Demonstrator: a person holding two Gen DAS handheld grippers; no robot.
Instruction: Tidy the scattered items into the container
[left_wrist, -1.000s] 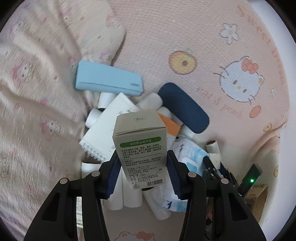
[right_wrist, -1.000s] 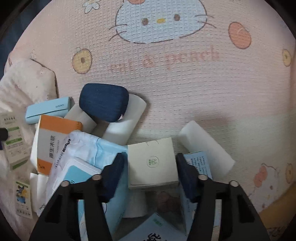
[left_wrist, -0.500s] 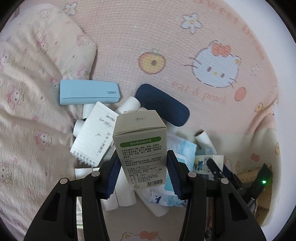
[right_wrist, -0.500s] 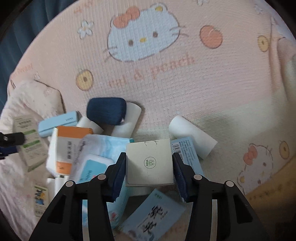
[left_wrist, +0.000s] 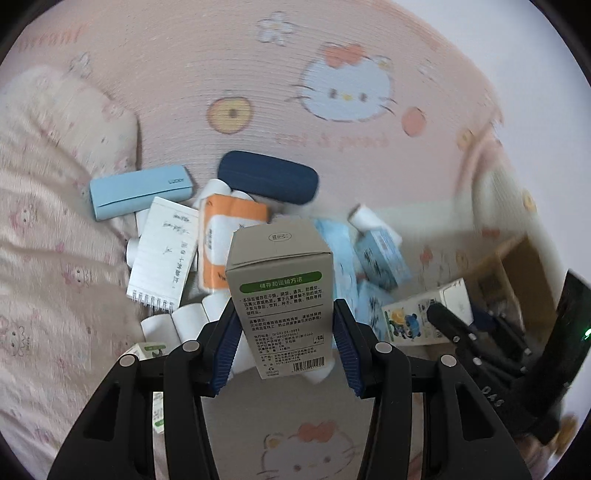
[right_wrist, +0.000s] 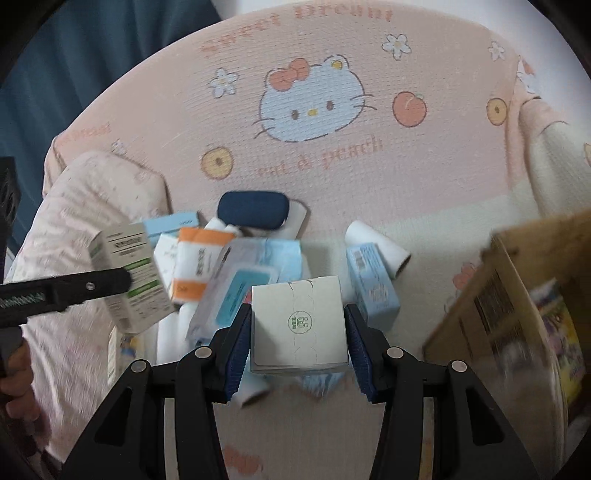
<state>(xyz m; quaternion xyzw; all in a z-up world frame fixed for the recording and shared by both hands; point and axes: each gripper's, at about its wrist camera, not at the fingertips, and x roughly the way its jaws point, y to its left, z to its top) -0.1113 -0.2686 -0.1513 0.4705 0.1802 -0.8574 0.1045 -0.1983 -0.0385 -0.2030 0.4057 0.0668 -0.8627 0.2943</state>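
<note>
**Boxes gripped in both grippers above the pile**

Scattered items (left_wrist: 229, 236) lay heaped at the middle of the pink cartoon-print blanket (left_wrist: 207, 74): a navy case (left_wrist: 267, 176), a light blue case (left_wrist: 142, 190), a spiral notepad (left_wrist: 164, 254), white rolls (right_wrist: 376, 247) and blue packets. The left gripper (left_wrist: 282, 345) had its jaws pressed on an upright grey box with a green label (left_wrist: 280, 291) at lower centre of its view. The right gripper (right_wrist: 297, 345) clamped a white box with a green stamp (right_wrist: 299, 325). The cardboard container (right_wrist: 517, 306) stood at the right edge of the right wrist view, blurred.
</note>
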